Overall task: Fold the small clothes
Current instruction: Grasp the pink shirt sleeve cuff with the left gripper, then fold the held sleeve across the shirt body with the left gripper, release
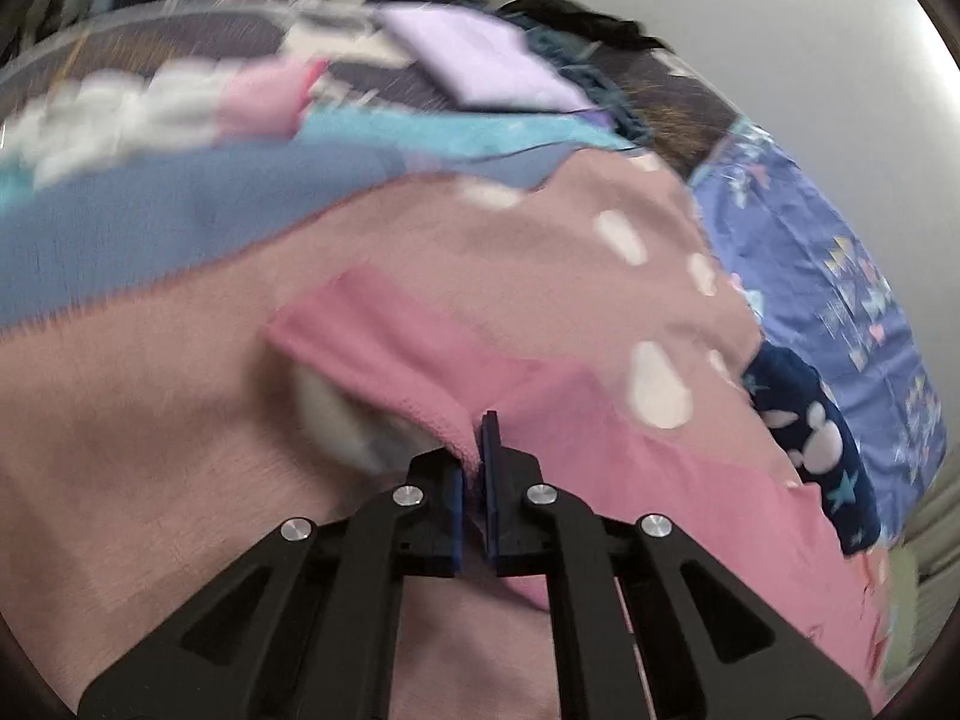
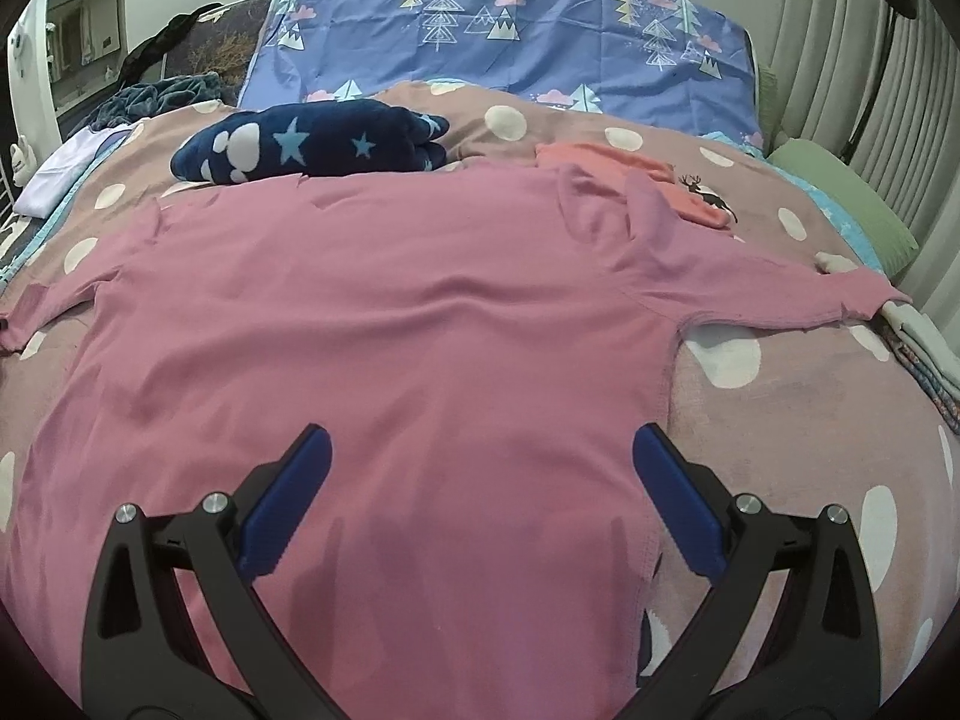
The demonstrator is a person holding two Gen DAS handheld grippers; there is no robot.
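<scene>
A pink long-sleeved shirt (image 2: 384, 324) lies spread flat on the dotted pink-brown blanket (image 2: 780, 396), sleeves out to both sides. My right gripper (image 2: 480, 450) is open and empty, hovering over the shirt's lower part, its blue pads (image 2: 672, 492) wide apart. In the blurred left wrist view, my left gripper (image 1: 477, 456) is shut on a fold of the pink shirt (image 1: 420, 354), near its left sleeve, holding the fabric slightly lifted off the blanket (image 1: 150, 420).
A folded navy star-print garment (image 2: 312, 147) and a folded orange garment (image 2: 636, 171) lie beyond the shirt. A blue tree-print pillow (image 2: 510, 30) is at the head. A green cushion (image 2: 840, 204) and folded clothes (image 2: 918, 330) sit right. A lilac folded piece (image 1: 480, 60) lies left.
</scene>
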